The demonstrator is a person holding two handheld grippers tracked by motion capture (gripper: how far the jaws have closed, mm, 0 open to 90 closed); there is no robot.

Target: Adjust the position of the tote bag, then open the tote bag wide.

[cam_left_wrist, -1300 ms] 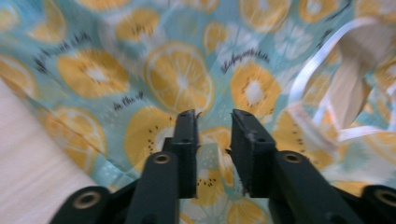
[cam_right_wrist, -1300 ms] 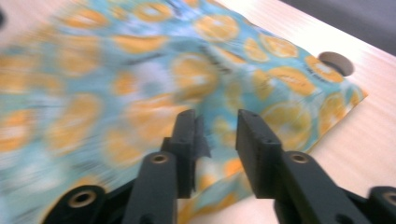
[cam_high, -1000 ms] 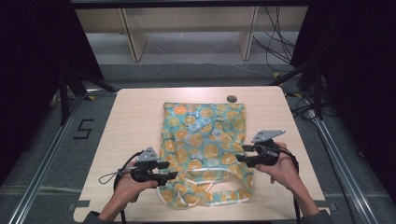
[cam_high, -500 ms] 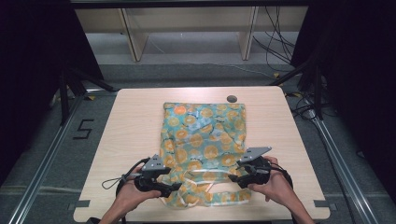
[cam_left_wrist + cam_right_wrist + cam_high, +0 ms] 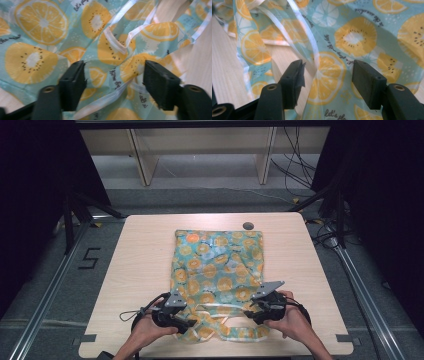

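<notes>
A lab-style recording bay: a plain pale wooden worktop stands inside a metal rail frame, dark curtains hang on both sides, loose cables trail over grey carpet, and a floor marking "5" sits beside it.

One fruit-print cloth lies on one table, with two tools, left and right.

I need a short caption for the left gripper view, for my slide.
Open left gripper poised over a citrus-print cloth, its white trim between the jaws.
</notes>
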